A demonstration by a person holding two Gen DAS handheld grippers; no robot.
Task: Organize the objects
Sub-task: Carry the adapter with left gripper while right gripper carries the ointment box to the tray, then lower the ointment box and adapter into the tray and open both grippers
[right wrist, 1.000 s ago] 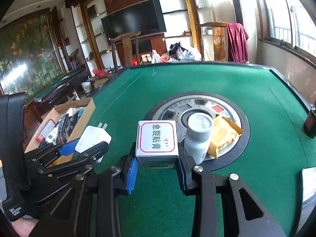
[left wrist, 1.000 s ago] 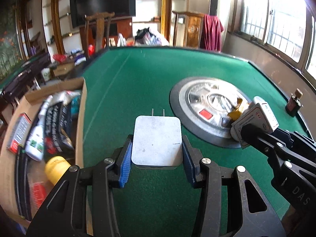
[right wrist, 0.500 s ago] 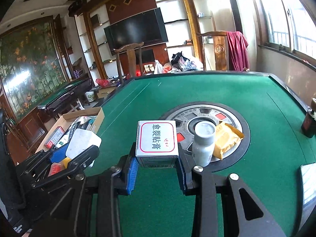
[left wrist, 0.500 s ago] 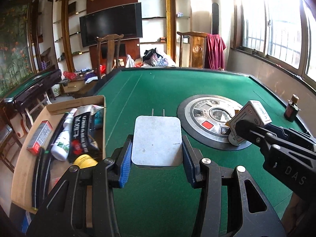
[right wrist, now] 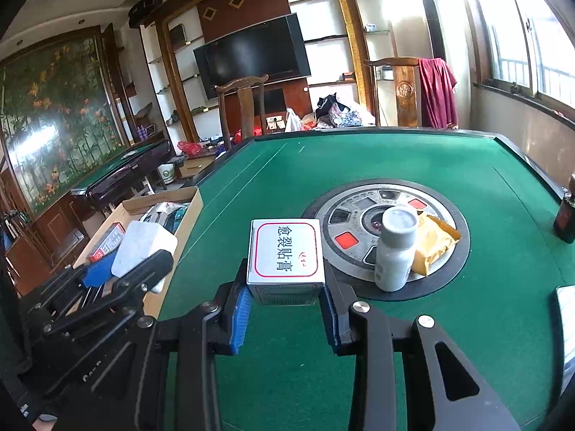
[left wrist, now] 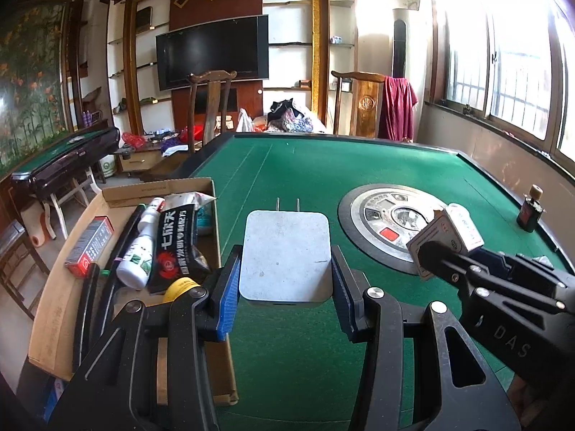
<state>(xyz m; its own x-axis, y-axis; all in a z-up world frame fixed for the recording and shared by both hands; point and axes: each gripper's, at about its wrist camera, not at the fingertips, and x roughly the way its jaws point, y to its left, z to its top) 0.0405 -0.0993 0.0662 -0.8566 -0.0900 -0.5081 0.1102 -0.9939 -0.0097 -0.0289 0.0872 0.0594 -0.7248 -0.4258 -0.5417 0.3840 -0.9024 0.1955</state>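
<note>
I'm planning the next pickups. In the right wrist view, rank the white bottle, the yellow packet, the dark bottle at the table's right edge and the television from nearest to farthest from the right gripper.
1. White bottle, just ahead-right of the right gripper, on the round centre panel.
2. Yellow packet, behind the bottle, touching it.
3. Dark bottle, far right table edge.
4. Television, on the back wall.

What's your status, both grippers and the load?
Left gripper shut on charger, right gripper shut on tin. Both held above felt, box at left, part full. Bottle and packet on centre disc, nothing blocking.
</note>
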